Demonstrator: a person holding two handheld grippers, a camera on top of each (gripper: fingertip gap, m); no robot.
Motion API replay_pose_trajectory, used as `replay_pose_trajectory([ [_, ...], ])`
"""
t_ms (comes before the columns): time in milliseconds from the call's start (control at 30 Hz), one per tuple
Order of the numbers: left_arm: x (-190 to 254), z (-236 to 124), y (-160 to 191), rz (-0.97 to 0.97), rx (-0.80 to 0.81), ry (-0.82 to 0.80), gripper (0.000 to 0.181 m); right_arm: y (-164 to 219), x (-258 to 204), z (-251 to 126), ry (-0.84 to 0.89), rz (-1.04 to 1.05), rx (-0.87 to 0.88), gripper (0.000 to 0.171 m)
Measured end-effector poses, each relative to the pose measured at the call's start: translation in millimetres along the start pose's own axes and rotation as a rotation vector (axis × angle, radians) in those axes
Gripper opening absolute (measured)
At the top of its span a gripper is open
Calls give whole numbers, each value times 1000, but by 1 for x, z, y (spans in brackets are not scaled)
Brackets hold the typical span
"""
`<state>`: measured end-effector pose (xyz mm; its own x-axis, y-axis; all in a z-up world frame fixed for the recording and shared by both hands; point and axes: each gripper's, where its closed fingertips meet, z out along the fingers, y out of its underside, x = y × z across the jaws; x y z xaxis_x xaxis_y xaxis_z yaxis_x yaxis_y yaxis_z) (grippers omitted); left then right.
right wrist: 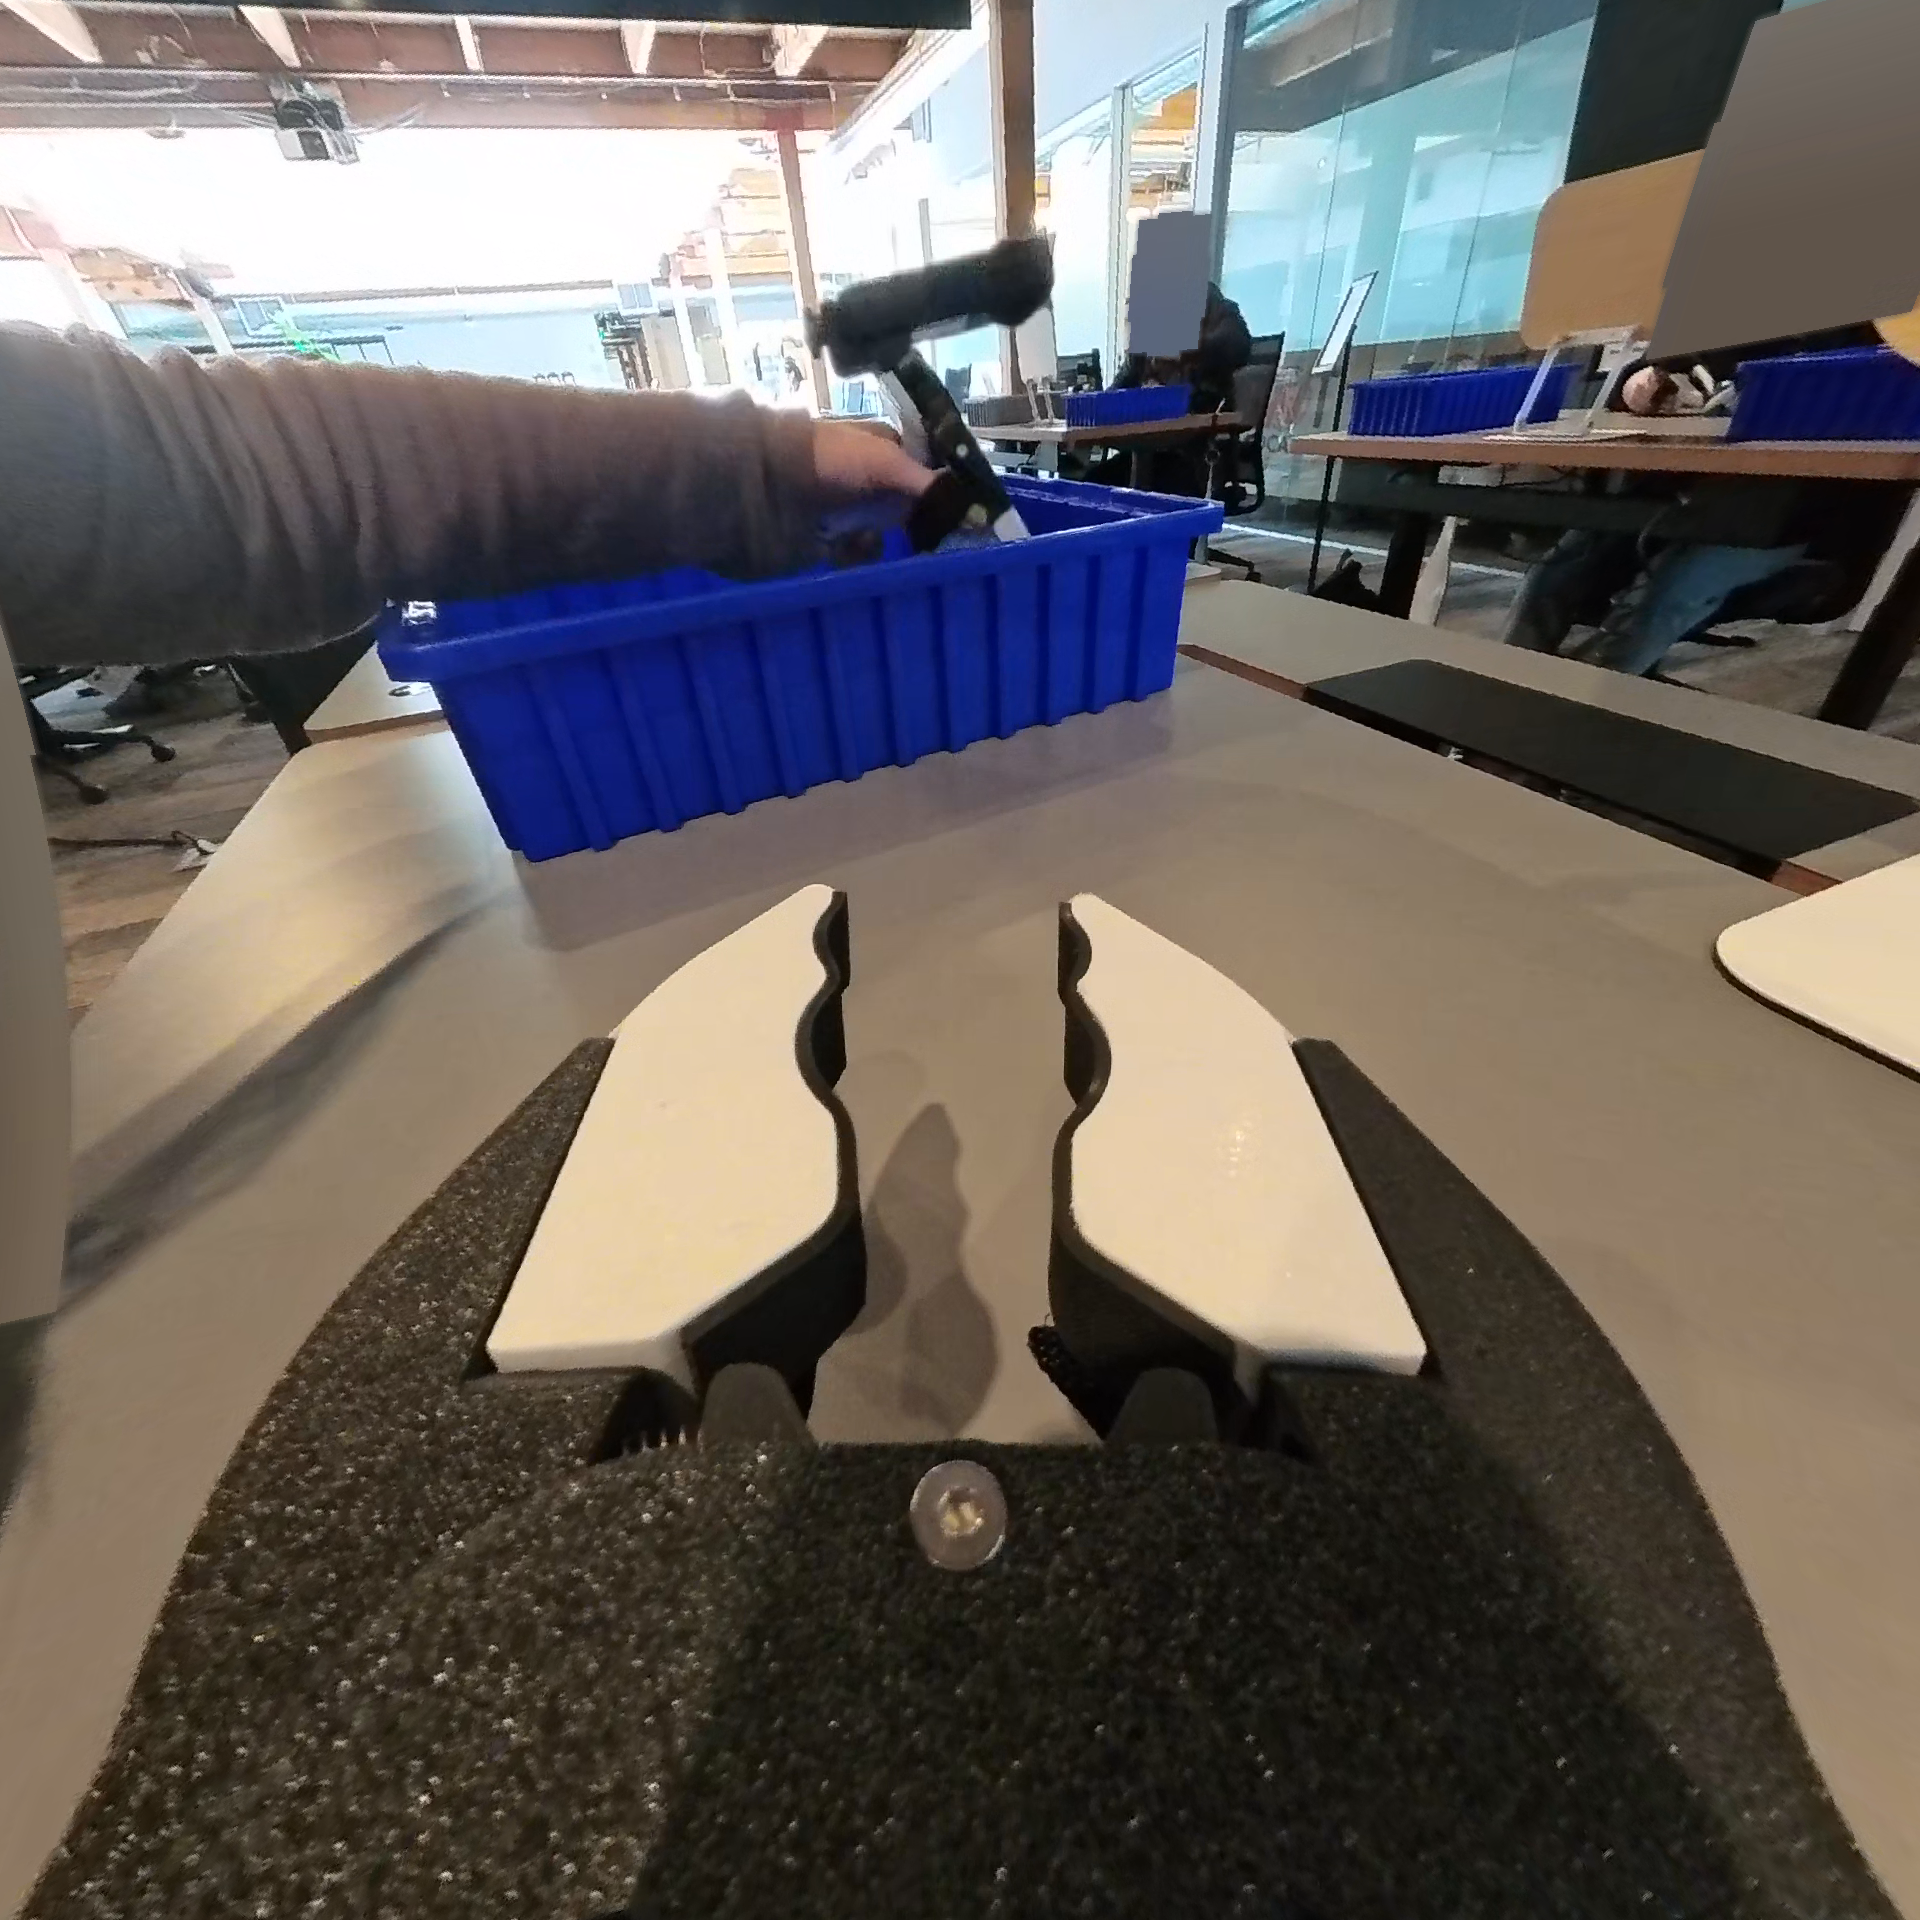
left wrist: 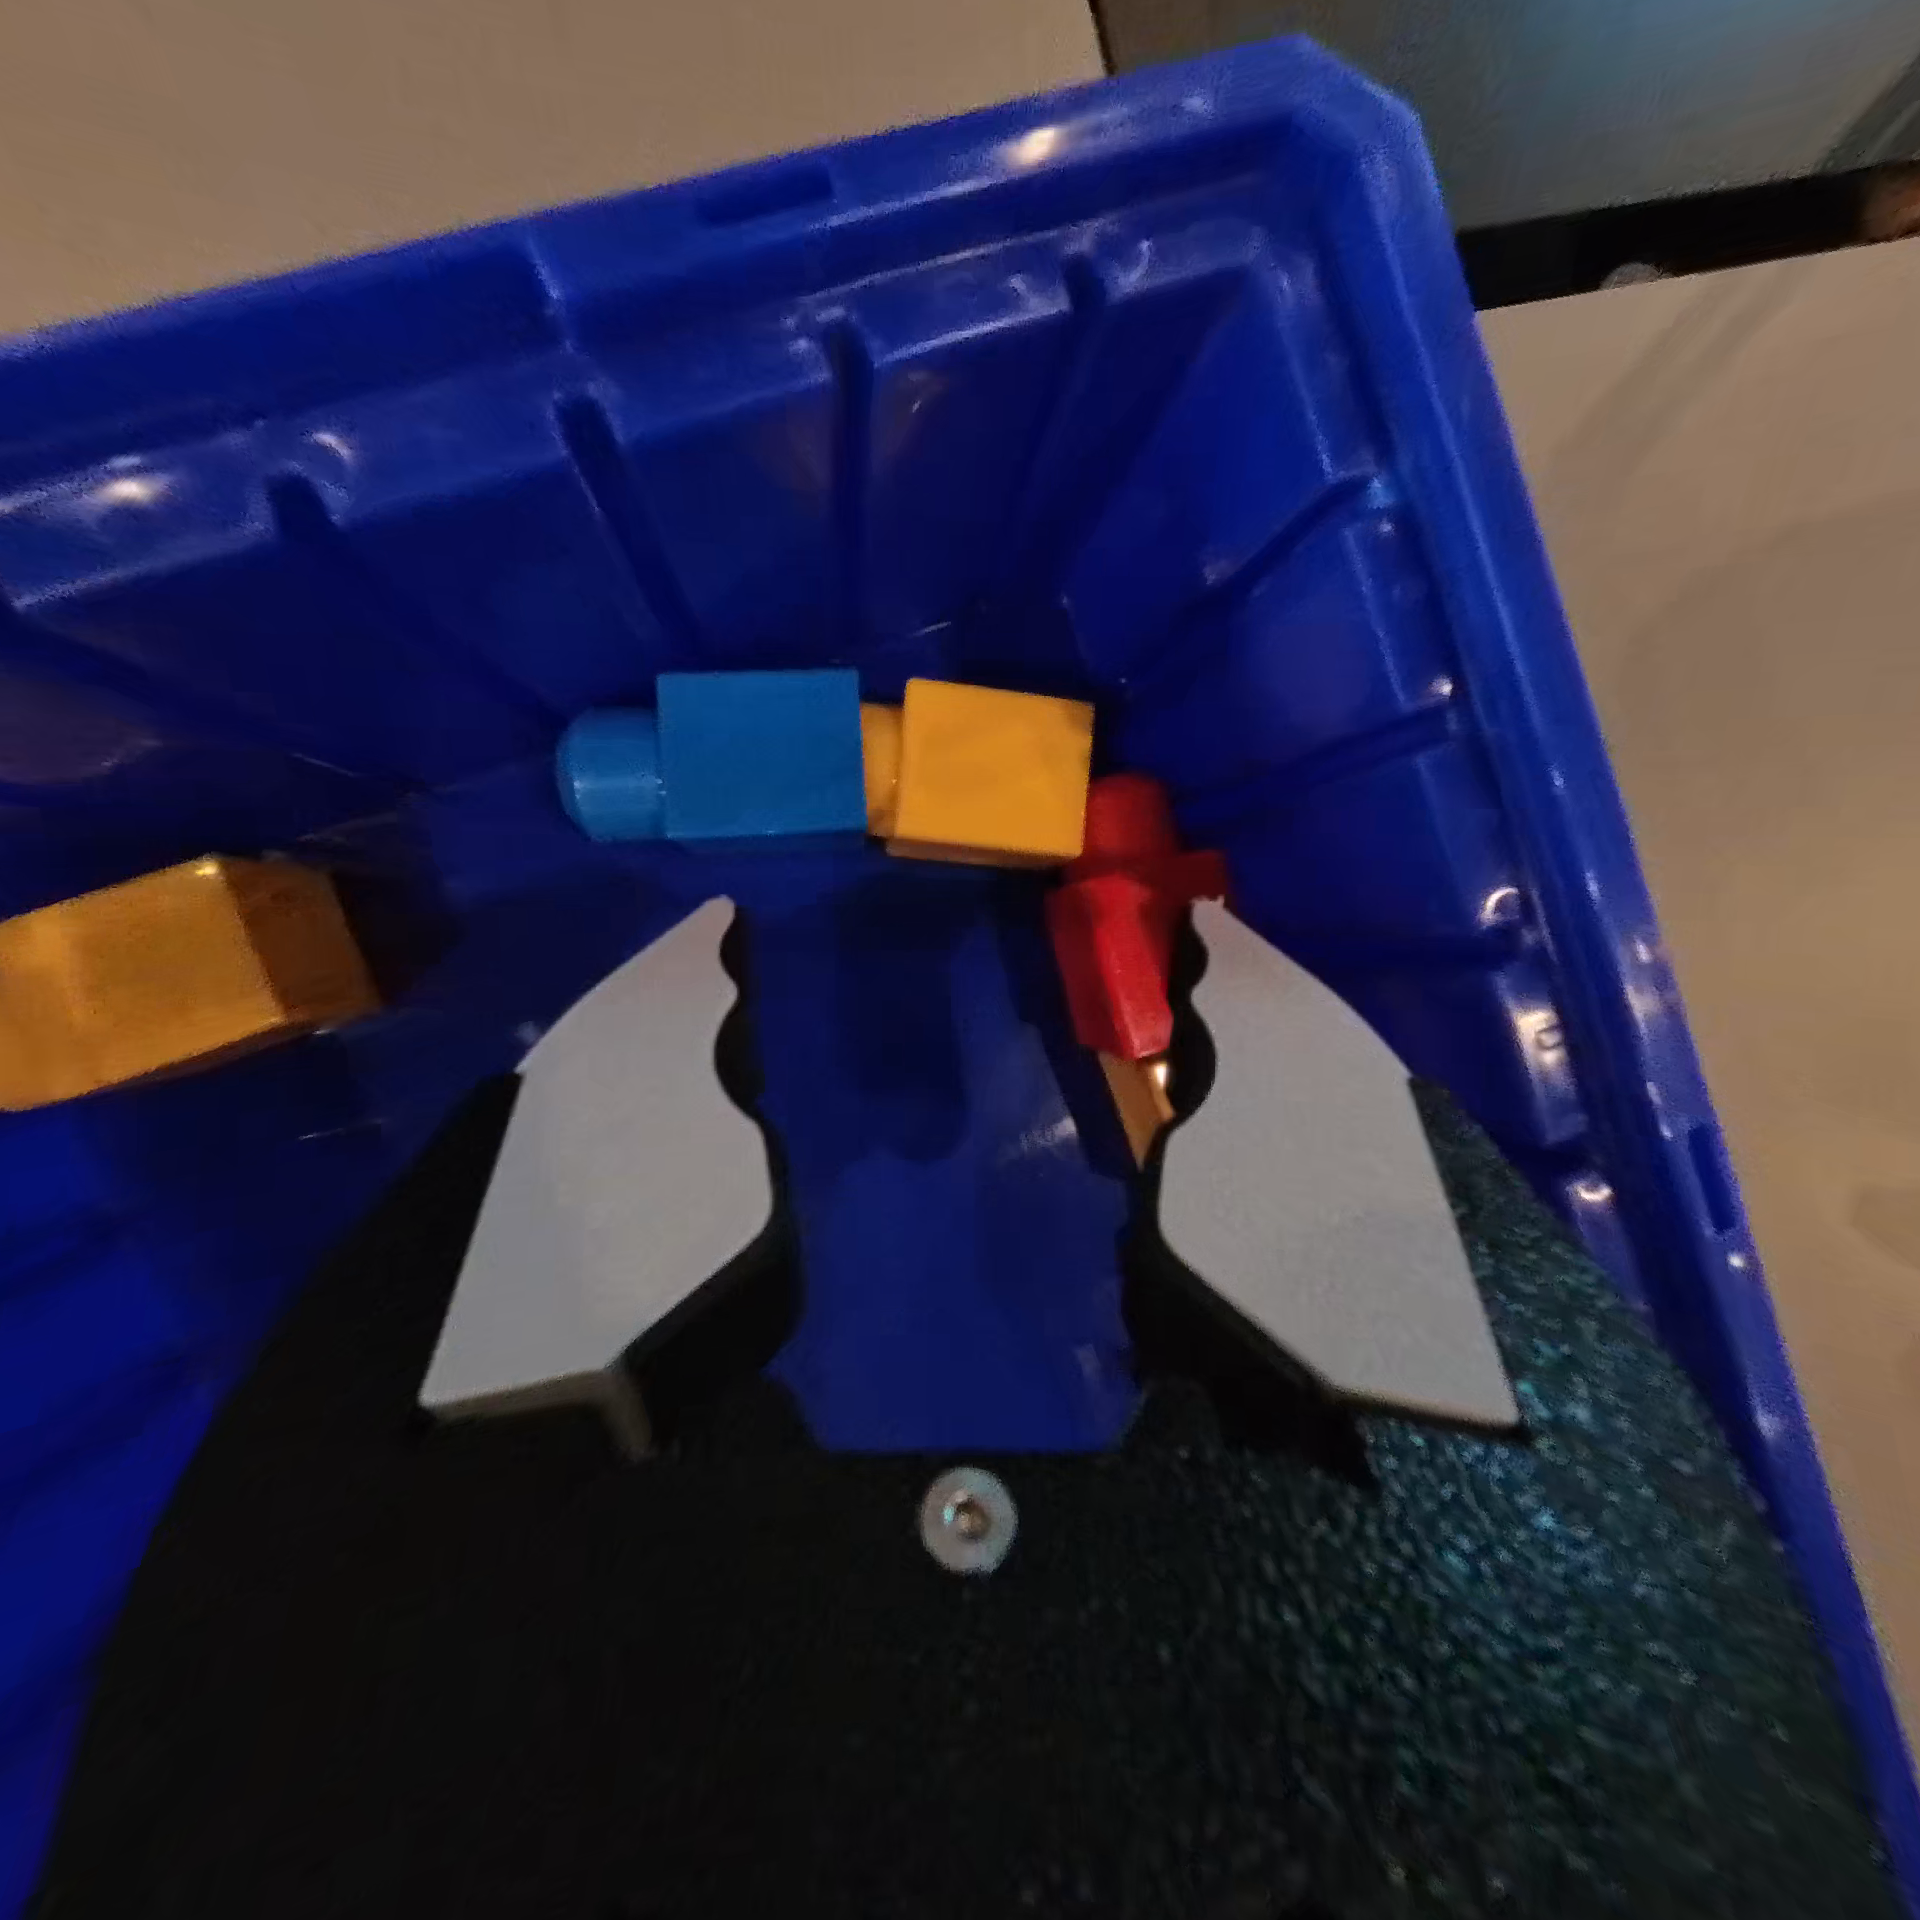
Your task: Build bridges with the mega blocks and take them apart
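A: Report the blocks.

B: Inside the blue bin (left wrist: 727, 540), near its far corner, a light-blue block (left wrist: 758, 758) and a yellow block (left wrist: 992, 774) are joined end to end and lie on their side against the ribbed wall. The light-blue block's stud points left. A red block (left wrist: 1127, 914) leans just beside the yellow block's right end, with a thin yellow piece showing beneath it. A larger yellow block (left wrist: 177, 966) lies well apart at the left edge; it is blurred.

A: Left gripper?

B: The left gripper (left wrist: 961, 987) is lowered into the bin, fingers spread, nothing pinched. The red block sits against the inner edge of the right finger (left wrist: 1320, 1174); whether they touch cannot be determined.

A: Right gripper?

B: The right gripper (right wrist: 951, 935) hovers low over the grey table (right wrist: 1351, 935), fingers spread and empty, in front of the bin (right wrist: 831, 665).

A: Surroundings?

B: In the right wrist view a grey sleeve (right wrist: 364, 488) reaches over the bin, and the hand (right wrist: 873, 462) holds the left gripper (right wrist: 966, 509). A black mat (right wrist: 1600, 748) lies on the table to the right, and a white board (right wrist: 1829, 966) at the right edge. Behind stand further desks with more blue bins (right wrist: 1444, 405), glass partitions, and a wooden-beam ceiling.
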<state>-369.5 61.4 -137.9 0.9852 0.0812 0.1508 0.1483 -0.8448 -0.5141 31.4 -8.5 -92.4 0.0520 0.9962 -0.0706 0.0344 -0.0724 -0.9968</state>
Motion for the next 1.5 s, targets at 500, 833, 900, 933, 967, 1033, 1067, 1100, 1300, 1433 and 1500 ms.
replay_pose_trajectory([
  [500,3,19,23,-1,-228,-32,110,0,1,0,-9,20,-4,38],
  [833,-18,12,22,35,-238,-151,128,0,1,0,-12,25,1,37],
  [900,-27,7,18,63,-224,-202,125,0,1,0,-12,25,0,37],
  [933,-30,5,17,63,-224,-215,123,0,1,0,-13,26,0,37],
  [967,-33,3,18,57,-228,-219,122,0,1,0,-13,27,-1,37],
  [1033,-35,2,18,46,-232,-212,121,0,1,0,-14,27,0,37],
  [1067,-33,2,17,47,-220,-191,118,0,1,0,-14,28,1,37],
  [1100,-26,3,14,54,-199,-137,115,0,1,0,-15,29,1,37],
  [1300,-3,-3,-7,365,-76,-65,80,-1,2,0,-13,37,5,37],
  [1433,14,-9,-9,554,-61,-15,63,-1,3,-1,-14,49,9,37],
  [1500,18,-10,-7,595,-73,-3,57,-1,4,-1,-15,53,12,37],
])
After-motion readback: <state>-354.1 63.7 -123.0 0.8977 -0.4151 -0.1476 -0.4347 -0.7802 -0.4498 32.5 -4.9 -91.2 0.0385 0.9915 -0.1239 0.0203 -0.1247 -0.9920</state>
